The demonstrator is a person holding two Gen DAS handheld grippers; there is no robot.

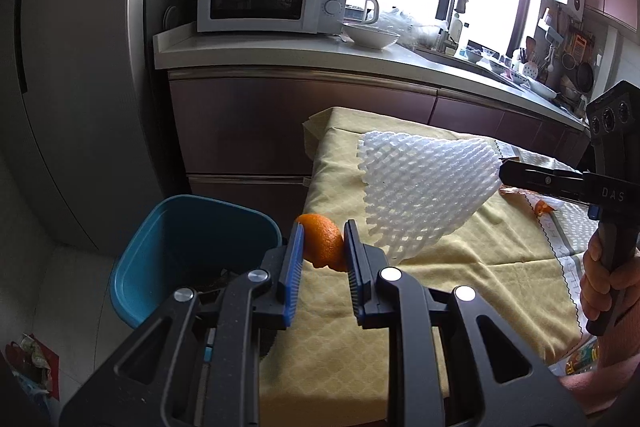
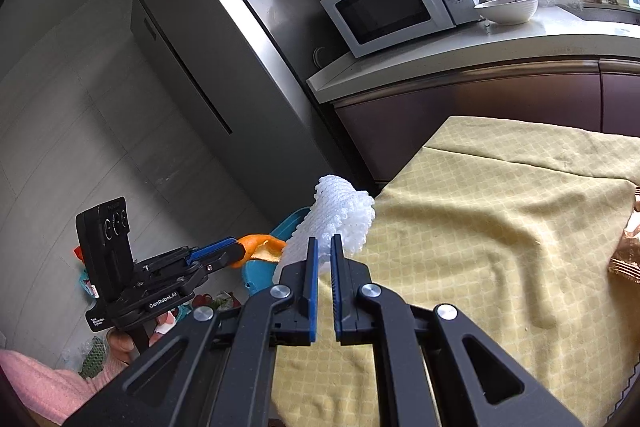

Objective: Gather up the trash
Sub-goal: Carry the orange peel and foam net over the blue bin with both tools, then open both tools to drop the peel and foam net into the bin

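Orange peel (image 1: 324, 241) is clamped in the left gripper (image 1: 322, 247) near a blue bin (image 1: 160, 251); white foam netting (image 2: 332, 227) is pinched in the right gripper (image 2: 324, 251).

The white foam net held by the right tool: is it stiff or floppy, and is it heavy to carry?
The white foam net probably weighs little: it is open mesh, mostly holes. It seems springy rather than limp, since it fans out from the right tool without drooping. The thin pinched edge could slip.
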